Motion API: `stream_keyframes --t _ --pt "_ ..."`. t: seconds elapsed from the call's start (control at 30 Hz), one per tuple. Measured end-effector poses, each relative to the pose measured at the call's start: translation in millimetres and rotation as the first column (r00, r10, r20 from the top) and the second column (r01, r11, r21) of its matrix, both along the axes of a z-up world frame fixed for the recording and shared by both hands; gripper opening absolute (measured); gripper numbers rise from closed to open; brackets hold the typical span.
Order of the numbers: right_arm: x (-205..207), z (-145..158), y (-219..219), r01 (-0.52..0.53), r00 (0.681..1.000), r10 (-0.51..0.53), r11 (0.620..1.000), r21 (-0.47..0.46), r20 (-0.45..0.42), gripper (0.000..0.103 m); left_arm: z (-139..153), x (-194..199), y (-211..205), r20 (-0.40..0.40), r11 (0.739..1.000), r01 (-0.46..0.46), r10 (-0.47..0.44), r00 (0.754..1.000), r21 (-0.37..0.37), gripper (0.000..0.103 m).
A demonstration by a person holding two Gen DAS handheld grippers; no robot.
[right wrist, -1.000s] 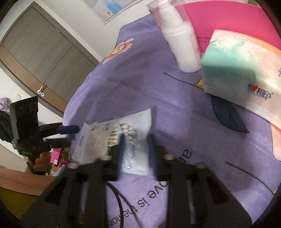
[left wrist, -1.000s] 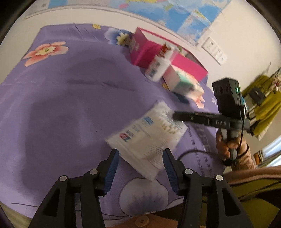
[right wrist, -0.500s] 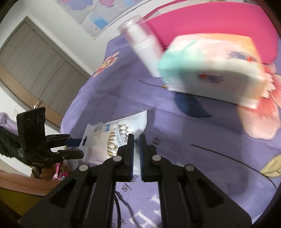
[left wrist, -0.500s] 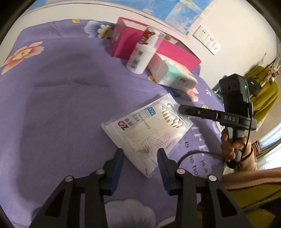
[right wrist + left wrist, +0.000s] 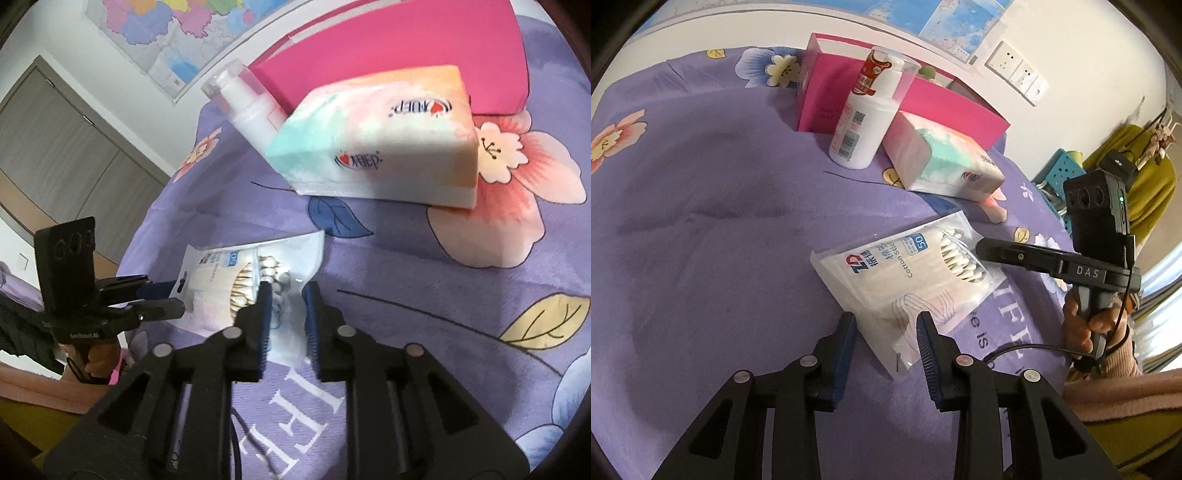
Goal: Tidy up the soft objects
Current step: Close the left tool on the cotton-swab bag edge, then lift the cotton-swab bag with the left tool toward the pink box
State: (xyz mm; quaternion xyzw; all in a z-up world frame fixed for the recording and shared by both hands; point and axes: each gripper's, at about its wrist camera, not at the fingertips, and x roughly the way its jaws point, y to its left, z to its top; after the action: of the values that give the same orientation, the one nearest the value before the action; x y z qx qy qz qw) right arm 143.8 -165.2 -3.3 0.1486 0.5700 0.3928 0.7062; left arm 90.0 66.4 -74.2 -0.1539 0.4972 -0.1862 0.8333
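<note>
L claw [image 5: 886, 325] closed in, now clenched on swab bag [image 5: 886, 273]; R claw [image 5: 287, 299] opening, bag between.

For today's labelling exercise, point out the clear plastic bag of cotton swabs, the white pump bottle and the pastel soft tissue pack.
clear plastic bag of cotton swabs [image 5: 886, 273], left wrist view, printed front.
white pump bottle [image 5: 862, 129], left wrist view, bottle body.
pastel soft tissue pack [image 5: 388, 147], right wrist view, long side face.

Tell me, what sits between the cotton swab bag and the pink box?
In the left wrist view, a tissue pack lies between the cotton swab bag and the pink box.
</note>
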Motion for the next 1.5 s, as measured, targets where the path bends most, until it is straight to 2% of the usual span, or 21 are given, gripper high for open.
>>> stream_keyframes --t 0.13,0.23,0.3,0.37,0.47,0.57,0.7,0.77,0.83,0.9,0.97,1.13,1.27,1.5 --pt "-2.6 8.1 -0.5 0.008 0.999 -0.007 1.000 -0.024 0.039 0.016 4.6 1.7 -8.2 0.014 1.000 0.019 -0.019 1.000 -0.008 0.033" --pt "-2.0 12.9 -0.4 0.003 0.999 -0.003 1.000 -0.007 0.045 0.010 13.6 1.3 -12.7 0.044 0.997 0.053 -0.050 0.998 -0.048 0.029" --pt "-3.3 16.2 2.6 -0.010 0.998 0.010 1.000 0.001 0.056 0.009 17.8 1.8 -18.9 0.061 0.998 0.060 -0.060 0.996 -0.010 0.029" --pt "-3.9 16.6 6.1 -0.016 0.998 0.017 1.000 -0.022 0.067 0.009 17.6 1.9 -18.3 0.058 0.998 0.058 -0.057 0.997 -0.013 0.029" --pt "-2.5 7.3 5.8 -0.004 0.999 0.006 0.999 -0.042 0.040 0.009 19.7 -5.4 -7.7 0.074 1.000 0.014 -0.015 0.997 0.019 0.029" --pt "-1.2 -1.7 1.9 0.008 1.000 -0.008 0.999 -0.050 0.012 0.009 19.5 -10.7 11.6 0.066 0.999 -0.050 0.049 0.997 0.014 0.030" --pt "-0.3 -6.7 0.7 0.010 1.000 -0.010 0.999 -0.048 -0.001 0.009 8.4 -12.2 23.7 0.024 0.995 -0.095 0.094 0.995 0.040 0.038" --pt "0.4 -7.5 1.5 0.006 1.000 -0.006 0.999 -0.046 -0.005 0.010 2.2 -9.7 23.1 0.000 0.995 -0.087 0.088 0.996 0.040 0.039" --pt "1.4 -8.2 2.1 0.005 1.000 -0.005 0.999 -0.040 -0.011 0.010 1.5 -9.1 20.4 0.008 0.997 -0.065 0.065 0.998 0.031 0.039" --pt "2.6 -9.8 3.9 0.003 1.000 -0.004 1.000 -0.021 -0.026 0.011 0.2 -5.2 15.1 -0.003 0.999 -0.037 0.037 0.999 -0.007 0.039" --pt "2.1 -10.8 5.4 0.002 1.000 -0.002 1.000 -0.008 -0.028 0.014 -0.1 -4.5 7.5 0.001 0.999 -0.034 0.034 0.999 0.008 0.039" --pt "-0.1 -7.2 5.6 0.003 1.000 -0.003 1.000 0.000 -0.012 0.014 1.6 -2.1 1.7 -0.002 1.000 -0.029 0.029 1.000 -0.007 0.039" --pt "-0.1 1.8 3.0 0.011 1.000 -0.011 1.000 -0.002 0.013 0.014 7.4 -2.2 -2.4 0.014 1.000 -0.022 0.022 1.000 -0.002 0.039" --pt "5.2 28.2 -1.6 0.019 0.996 -0.019 1.000 0.006 0.087 0.014 33.6 0.4 -2.4 0.088 1.000 -0.010 0.008 0.996 0.019 0.039"
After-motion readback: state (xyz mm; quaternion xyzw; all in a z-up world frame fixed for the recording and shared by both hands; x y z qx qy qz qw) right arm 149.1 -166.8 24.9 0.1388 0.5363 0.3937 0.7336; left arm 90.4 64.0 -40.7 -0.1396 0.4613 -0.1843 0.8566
